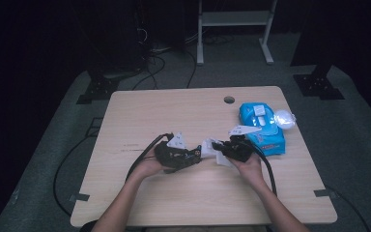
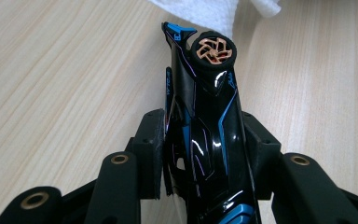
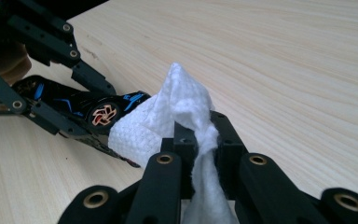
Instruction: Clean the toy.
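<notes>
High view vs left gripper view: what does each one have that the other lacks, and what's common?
High view alone: the blue wipes pack at the table's right edge, the right gripper pinching the white wipe, both forearms, the floor and cables. Left gripper view alone: close detail of the black toy car, its copper-coloured wheel and blue trim, clamped between the left gripper pads. Shared: the wooden tabletop, the car in the left gripper, the wipe at the car's far end.

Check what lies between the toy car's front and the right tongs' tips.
The white wipe, pinched in the right tongs, presses against the toy car; the right gripper view shows it.
</notes>
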Available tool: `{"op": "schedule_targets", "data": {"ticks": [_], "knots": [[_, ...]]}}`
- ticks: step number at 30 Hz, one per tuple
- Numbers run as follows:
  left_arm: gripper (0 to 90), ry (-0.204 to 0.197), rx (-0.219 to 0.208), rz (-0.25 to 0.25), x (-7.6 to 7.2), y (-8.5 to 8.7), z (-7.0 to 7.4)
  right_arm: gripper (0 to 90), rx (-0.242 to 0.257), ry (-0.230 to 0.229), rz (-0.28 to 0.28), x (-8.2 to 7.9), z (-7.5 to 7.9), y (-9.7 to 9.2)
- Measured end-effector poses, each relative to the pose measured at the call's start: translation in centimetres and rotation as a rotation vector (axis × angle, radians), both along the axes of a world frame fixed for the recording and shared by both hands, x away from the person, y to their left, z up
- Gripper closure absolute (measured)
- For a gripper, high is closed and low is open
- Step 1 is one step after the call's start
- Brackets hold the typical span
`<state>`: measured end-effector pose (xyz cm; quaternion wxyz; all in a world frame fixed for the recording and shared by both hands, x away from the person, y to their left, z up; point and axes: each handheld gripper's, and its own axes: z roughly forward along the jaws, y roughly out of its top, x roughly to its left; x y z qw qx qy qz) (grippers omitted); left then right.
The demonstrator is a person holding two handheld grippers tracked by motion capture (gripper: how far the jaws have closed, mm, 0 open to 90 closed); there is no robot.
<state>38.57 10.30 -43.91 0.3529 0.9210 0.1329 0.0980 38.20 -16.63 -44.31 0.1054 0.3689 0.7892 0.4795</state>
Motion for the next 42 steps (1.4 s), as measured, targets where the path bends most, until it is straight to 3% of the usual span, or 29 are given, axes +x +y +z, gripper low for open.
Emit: {"op": "schedule_targets", "data": {"ticks": [4,6,8,10,11,13,16,19,22,25,28,31,34,37,39,42], "knots": [[53.7,0.012,-0.010,0.023,0.2,-0.9,-0.1,81.8,0.010,0.002,0.005,0.0,0.0,0.2],[47.2,0.005,0.020,0.054,0.3,-1.7,-0.2,81.7,0.003,0.000,0.010,0.0,-0.1,0.3],[44.0,-0.003,0.045,0.053,0.4,-2.3,-0.4,81.8,0.008,0.011,0.012,0.0,-0.2,0.4],[48.9,-0.008,0.067,0.050,0.3,-2.7,-0.5,81.8,0.012,0.022,0.019,0.1,-0.4,0.5],[55.5,-0.011,0.072,0.049,0.3,-2.8,-0.5,81.8,0.004,0.026,0.022,0.0,-0.6,0.7],[56.4,-0.001,0.093,0.051,0.2,-2.9,-0.2,81.8,-0.003,0.027,0.033,-0.1,-0.7,1.0],[57.0,-0.029,0.106,0.032,-0.2,-2.9,0.3,81.8,0.000,0.014,0.041,-0.2,-0.4,1.2],[57.0,-0.039,0.054,0.016,-0.4,-2.5,0.8,81.8,0.035,-0.014,0.034,-0.5,0.8,0.9],[57.0,-0.019,-0.042,0.013,-0.5,-2.0,1.5,81.8,0.065,-0.045,0.050,-1.1,2.0,0.9],[57.0,-0.020,-0.111,-0.005,-0.6,-1.6,2.2,81.8,0.135,-0.073,0.088,-1.9,3.2,1.2],[57.1,-0.014,-0.183,-0.021,-0.9,-1.1,2.8,81.8,0.150,-0.101,0.100,-2.4,4.1,1.6],[57.1,-0.020,-0.209,-0.021,-1.1,-0.8,3.3,81.8,0.150,-0.115,0.092,-2.4,4.3,1.3],[57.1,-0.021,-0.208,-0.016,-1.0,-0.6,3.4,81.8,0.172,-0.092,0.080,-2.1,3.6,0.8],[57.2,-0.014,-0.213,-0.013,-0.9,-0.4,3.3,81.8,0.130,-0.074,0.070,-1.9,2.8,0.7],[57.2,-0.015,-0.217,-0.016,-0.9,-0.3,3.4,81.8,0.120,-0.050,0.062,-1.7,2.2,0.5],[57.1,-0.013,-0.215,-0.018,-1.0,-0.4,3.3,81.8,0.126,-0.049,0.058,-1.7,2.3,0.5]]}}
